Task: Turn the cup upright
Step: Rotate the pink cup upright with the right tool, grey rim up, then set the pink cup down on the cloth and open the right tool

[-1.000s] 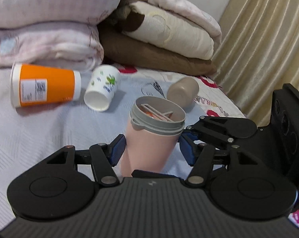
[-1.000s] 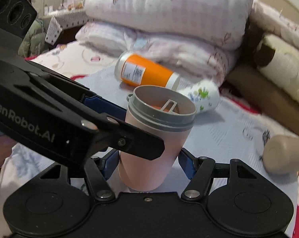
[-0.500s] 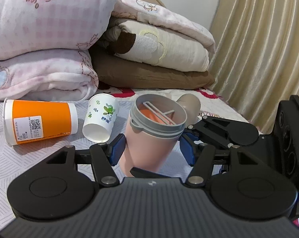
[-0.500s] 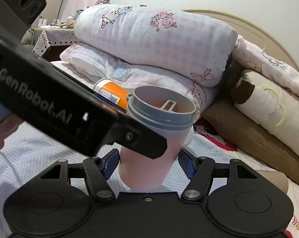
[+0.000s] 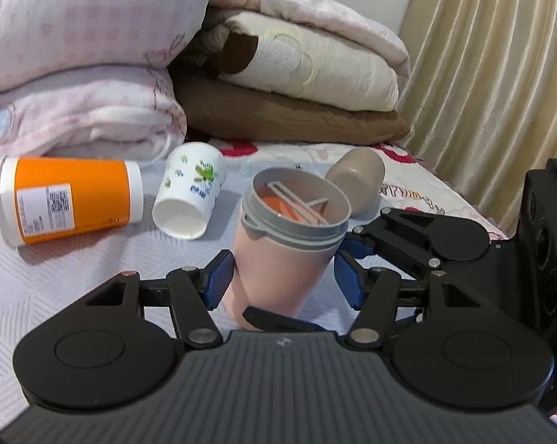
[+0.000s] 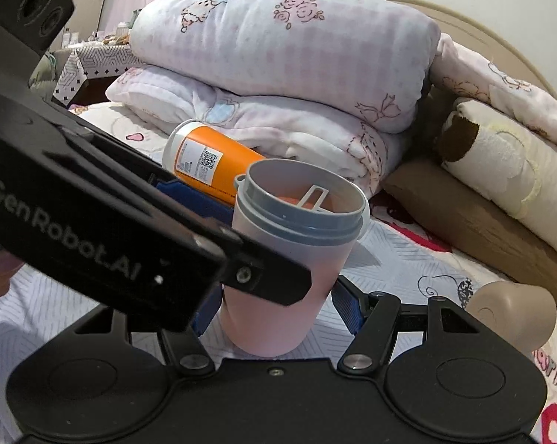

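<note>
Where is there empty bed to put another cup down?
The widest bare sheet lies in front of the orange cup, left of the pink cup. A smaller bare strip runs between the pink cup and the brown pillow. It is crowded around the pink cup, flanked by both grippers, and behind it, where the white cup and tan cup lie.

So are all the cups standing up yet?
Not yet. The pink cup stands upright between the pads of both the left claw and the right claw. Three cups lie on their sides: the orange cup, the white cup and the tan cup.
</note>
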Available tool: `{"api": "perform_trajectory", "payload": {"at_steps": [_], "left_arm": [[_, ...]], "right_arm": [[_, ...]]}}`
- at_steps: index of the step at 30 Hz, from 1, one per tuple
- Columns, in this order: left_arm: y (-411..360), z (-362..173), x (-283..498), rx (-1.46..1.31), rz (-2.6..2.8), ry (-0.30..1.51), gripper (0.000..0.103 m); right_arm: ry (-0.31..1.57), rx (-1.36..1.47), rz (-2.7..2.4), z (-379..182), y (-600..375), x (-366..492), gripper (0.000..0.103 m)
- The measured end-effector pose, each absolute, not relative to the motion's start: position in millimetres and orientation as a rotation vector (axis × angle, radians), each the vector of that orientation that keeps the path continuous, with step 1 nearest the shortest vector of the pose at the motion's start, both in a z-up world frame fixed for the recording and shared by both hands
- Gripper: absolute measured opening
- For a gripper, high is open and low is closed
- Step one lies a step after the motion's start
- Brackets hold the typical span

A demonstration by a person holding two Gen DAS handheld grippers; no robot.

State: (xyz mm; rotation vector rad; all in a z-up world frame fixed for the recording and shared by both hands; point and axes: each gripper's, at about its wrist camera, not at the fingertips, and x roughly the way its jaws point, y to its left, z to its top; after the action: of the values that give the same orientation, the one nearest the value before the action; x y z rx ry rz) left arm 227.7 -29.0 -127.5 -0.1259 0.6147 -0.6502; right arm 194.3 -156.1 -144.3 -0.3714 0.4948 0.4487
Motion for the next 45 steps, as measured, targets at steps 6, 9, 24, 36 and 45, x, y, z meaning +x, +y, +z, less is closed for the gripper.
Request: {"api": "perform_trajectory", "payload": {"at_steps": [6,9,24,36,45], "left_arm": [[-25,-124,221,-0.141,-0.634,0.608,0.061],[-19,-122,214,-0.198,-0.621,0.61,0.061],[-9,-52,149,-0.211,-0.483,0.562,0.061],[-4,17,60,-0.147,-0.405,0.506,0.073],[9,13,22,-0.106,-0.237,0.457,0.085]], "right_arm": [[0.494,-0.33,0.424,-141,-156,190,0.076],[0.5,-0.3,0.413,-139,-159,185,0.077],[0.485,-0.124,0.138,-86,-194,106,0.079],[0.432,-0.018,0.101,-2,-223,34,0.079],[0.332,-0.062,-0.003,9,-224,-26,0.099]]}}
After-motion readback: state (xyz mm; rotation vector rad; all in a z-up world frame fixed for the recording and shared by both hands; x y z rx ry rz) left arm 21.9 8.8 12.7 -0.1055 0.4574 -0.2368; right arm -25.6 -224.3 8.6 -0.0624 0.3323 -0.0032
